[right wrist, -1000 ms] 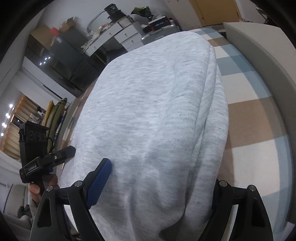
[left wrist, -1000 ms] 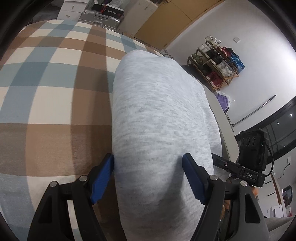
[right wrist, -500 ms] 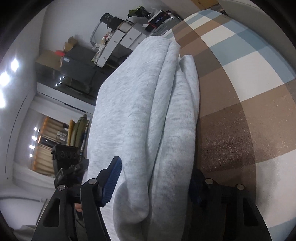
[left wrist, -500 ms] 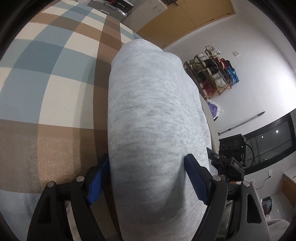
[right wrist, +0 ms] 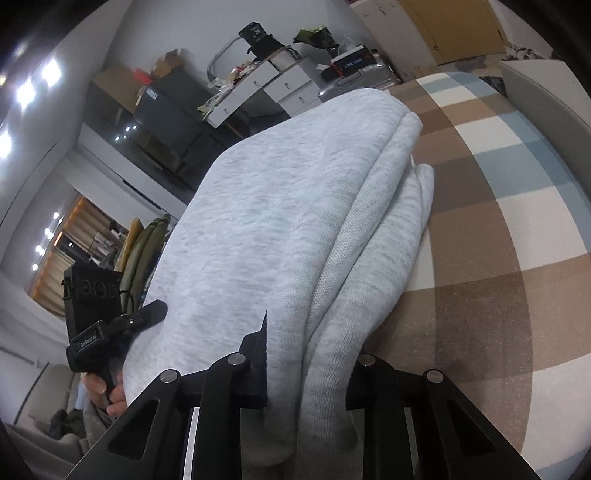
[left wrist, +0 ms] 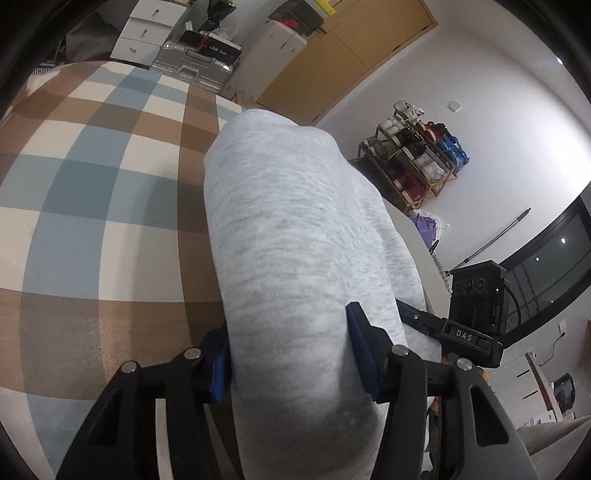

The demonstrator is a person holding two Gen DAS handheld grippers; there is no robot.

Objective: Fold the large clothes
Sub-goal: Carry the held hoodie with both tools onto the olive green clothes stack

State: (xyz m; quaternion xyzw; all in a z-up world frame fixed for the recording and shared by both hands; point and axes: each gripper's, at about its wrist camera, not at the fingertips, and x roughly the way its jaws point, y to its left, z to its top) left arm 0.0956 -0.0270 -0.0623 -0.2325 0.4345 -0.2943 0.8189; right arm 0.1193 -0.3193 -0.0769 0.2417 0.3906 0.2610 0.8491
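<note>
A folded light grey garment [left wrist: 280, 221] lies lengthwise on the plaid bed cover [left wrist: 92, 192]. In the left wrist view its near end fills the gap of my left gripper [left wrist: 291, 354], whose jaws are closing, with both blue pads [left wrist: 360, 343] pressed against the cloth. In the right wrist view the garment [right wrist: 280, 206] shows stacked folded edges on its right side. My right gripper [right wrist: 306, 369] is closing too and pinches those layers at the near end. Each view shows the other gripper's black body beside the garment.
A silver suitcase [left wrist: 192, 68] and white drawers [left wrist: 147, 33] stand beyond the bed's far end. A shoe rack [left wrist: 417, 166] stands against the right wall. A pale bed frame edge [right wrist: 546, 96] borders the cover. A hand [right wrist: 107, 391] holds the left gripper's handle.
Both pairs of jaws have narrowed from wide open onto the garment's near end. The right jaws now pinch gathered layers, and both views have shifted a little over the cloth.
</note>
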